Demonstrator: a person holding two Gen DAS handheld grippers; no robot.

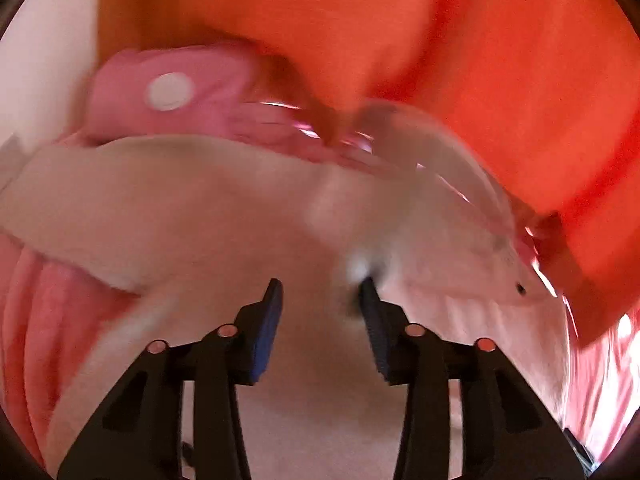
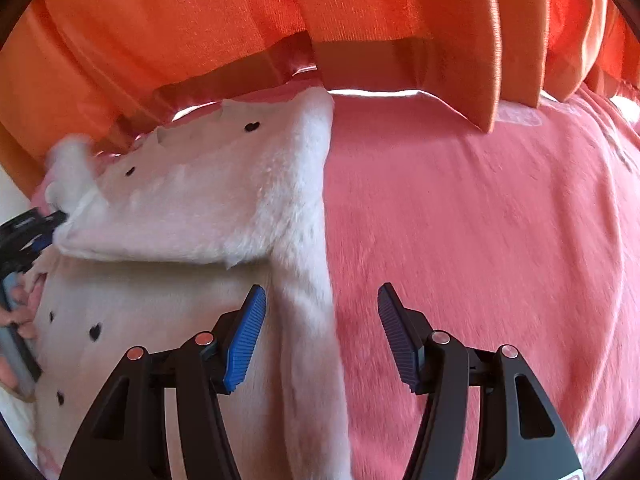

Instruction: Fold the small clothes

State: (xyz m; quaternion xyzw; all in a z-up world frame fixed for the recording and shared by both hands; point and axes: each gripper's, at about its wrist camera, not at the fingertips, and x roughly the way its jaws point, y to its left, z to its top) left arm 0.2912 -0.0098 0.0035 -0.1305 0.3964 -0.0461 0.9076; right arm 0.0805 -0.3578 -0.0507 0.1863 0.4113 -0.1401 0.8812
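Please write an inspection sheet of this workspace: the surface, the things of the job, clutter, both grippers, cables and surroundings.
Surface: pink fuzzy blanket, bare on the right side.
Job's things: white fluffy garment with small black hearts, lying on the blanket, upper part folded over.
Clutter: pink item with a white round button and clear plastic beyond the garment; blurred, what they are is unclear.
Grippers: left gripper open, close over the garment; right gripper open, straddling the garment's right edge, holding nothing.
Cables: nothing seen.
Surroundings: orange curtain hanging behind the blanket.
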